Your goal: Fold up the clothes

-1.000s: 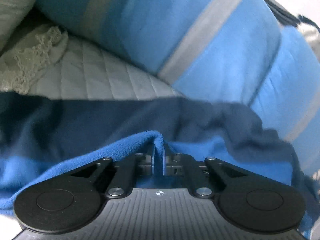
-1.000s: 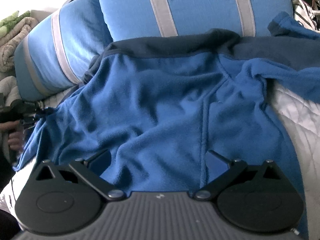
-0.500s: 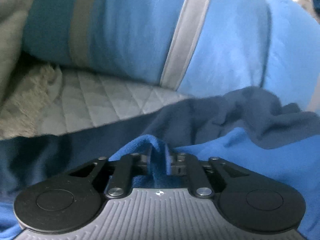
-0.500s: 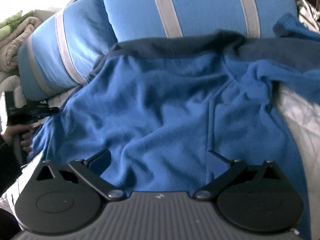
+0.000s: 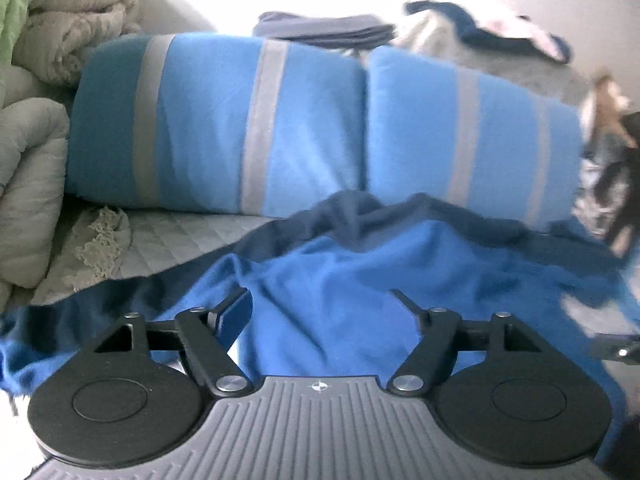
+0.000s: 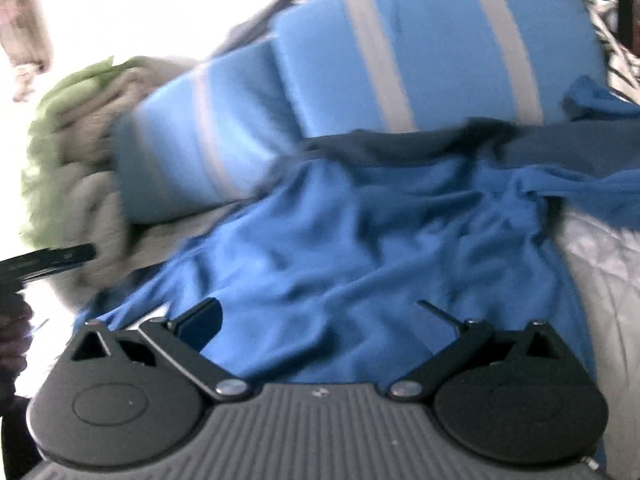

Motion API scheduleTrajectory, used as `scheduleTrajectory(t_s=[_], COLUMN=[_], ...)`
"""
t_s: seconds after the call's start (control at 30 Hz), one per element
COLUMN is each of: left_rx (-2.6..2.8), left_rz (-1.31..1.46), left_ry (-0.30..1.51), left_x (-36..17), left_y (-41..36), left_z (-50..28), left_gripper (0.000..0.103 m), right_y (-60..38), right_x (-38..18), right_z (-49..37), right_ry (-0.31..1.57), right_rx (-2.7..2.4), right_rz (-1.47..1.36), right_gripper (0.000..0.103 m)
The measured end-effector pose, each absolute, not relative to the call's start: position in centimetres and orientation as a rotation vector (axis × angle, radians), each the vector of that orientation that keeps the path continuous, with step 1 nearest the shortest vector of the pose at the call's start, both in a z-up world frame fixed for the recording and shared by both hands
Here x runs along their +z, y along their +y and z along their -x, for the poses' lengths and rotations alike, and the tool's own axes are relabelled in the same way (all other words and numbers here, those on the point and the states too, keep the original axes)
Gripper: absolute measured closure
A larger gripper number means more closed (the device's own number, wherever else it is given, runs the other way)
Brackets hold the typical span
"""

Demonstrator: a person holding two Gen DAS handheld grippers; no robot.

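**Both grippers open over the blue fleece on the bed**

So the fleece (image 5: 360, 280) is spread out rumpled on a quilted grey bedspread (image 5: 168, 236), bright blue over most of it with a dark navy band along the far edge. That navy edge lies up against two blue pillows with grey stripes (image 5: 248, 136), which sit side by side at the far end of the bed. From the right wrist camera the fleece (image 6: 360, 240) runs from near the gripper all the way to the pillows (image 6: 440, 52), and one sleeve trails off to the right over the white bedspread (image 6: 608, 272).

The left gripper (image 5: 322, 304) has its jaws spread wide with nothing between them; the blue fabric just lies under and ahead of the fingers. Same for the right gripper (image 6: 320, 312): jaws wide apart, empty, sitting over the near part of the fleece. The right view is pretty blurry, so fine detail there is hard to make out.

On the far left there's a pile of folded beige and green blankets (image 5: 52, 60), plus a bit of lace trim (image 5: 100, 240) on the bedspread just near of the left pillow. A heap of other clothes (image 5: 480, 32) sits far behind the pillows. The left gripper's dark tip (image 6: 52, 262) shows at the left edge of the right view.
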State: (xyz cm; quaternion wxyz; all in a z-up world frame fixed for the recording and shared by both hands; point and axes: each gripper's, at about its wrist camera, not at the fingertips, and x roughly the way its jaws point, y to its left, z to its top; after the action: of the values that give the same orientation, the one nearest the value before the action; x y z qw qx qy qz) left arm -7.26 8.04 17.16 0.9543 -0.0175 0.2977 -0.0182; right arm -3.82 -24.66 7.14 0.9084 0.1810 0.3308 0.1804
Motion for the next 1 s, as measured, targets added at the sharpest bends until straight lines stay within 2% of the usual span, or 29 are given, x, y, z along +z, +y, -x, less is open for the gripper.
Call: scheduleTrajectory(t_s=[0.2,0.47,0.7,1.0], left_rx=[-0.15,-0.25,-0.314,-0.317], left_rz=[-0.027,0.094,0.088,0.017], left_ry=[0.624,0.685,0.621,0.504], left_x=[19.5,21.0,26.0,32.9], left_y=[5.2,4.1,3.5,3.5], left_z=[12.2,14.7,17.1,15.1], left_gripper=[0.027,0.027,0.027,0.027], right_y=[-25.5,-27.8,-29.3,-33.5], right_x=[12.5,18.4,23.6,33.5], right_z=[9.1,12.4,14.7,12.5], right_ry=[0.693,0.689,0.664,0.48], right_rx=[0.392,0.362,0.375,0.302], right_rz=[-0.28,-0.246,-0.21,-0.134], right_gripper=[0.0,0.0,0.0,0.0])
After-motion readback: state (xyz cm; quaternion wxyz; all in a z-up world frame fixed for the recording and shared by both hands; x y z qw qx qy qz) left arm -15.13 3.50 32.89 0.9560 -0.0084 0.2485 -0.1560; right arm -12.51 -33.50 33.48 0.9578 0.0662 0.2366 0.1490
